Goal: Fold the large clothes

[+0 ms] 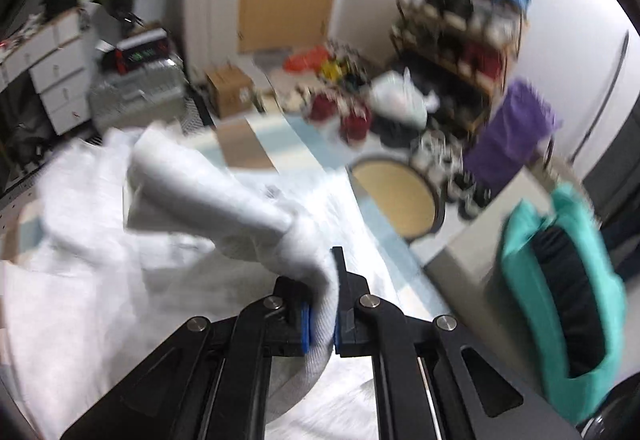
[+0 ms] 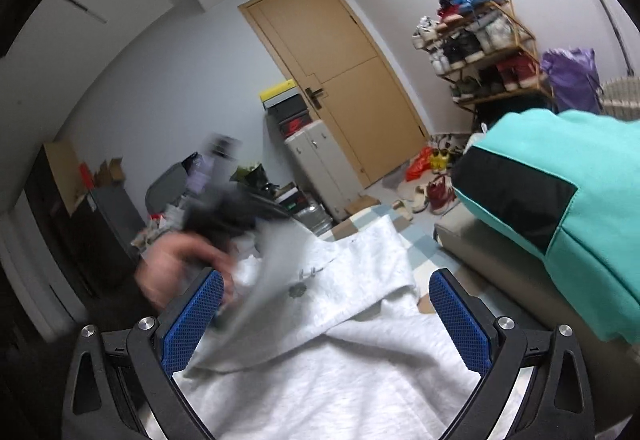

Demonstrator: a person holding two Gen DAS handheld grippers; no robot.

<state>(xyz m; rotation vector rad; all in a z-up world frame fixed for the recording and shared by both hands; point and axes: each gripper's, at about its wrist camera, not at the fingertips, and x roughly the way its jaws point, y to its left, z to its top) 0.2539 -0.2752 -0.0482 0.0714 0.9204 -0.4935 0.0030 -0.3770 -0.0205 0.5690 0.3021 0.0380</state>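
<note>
Cluttered room; left hand-held gripper (image 1: 322, 314) angled down, clamping white garment (image 1: 224, 196); right hand-held gripper (image 2: 326, 316) level, wide open, empty.

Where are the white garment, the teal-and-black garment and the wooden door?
white garment (image 2: 340, 368): right wrist view, flat body.
teal-and-black garment (image 2: 592, 224): right wrist view, teal panel.
wooden door (image 2: 336, 80): right wrist view, panel middle.

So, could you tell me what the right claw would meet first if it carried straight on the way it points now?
Most likely the white garment: the open right claw points slightly downward over it, and its folded-over flap lies straight ahead. Depth is hard to judge.
</note>
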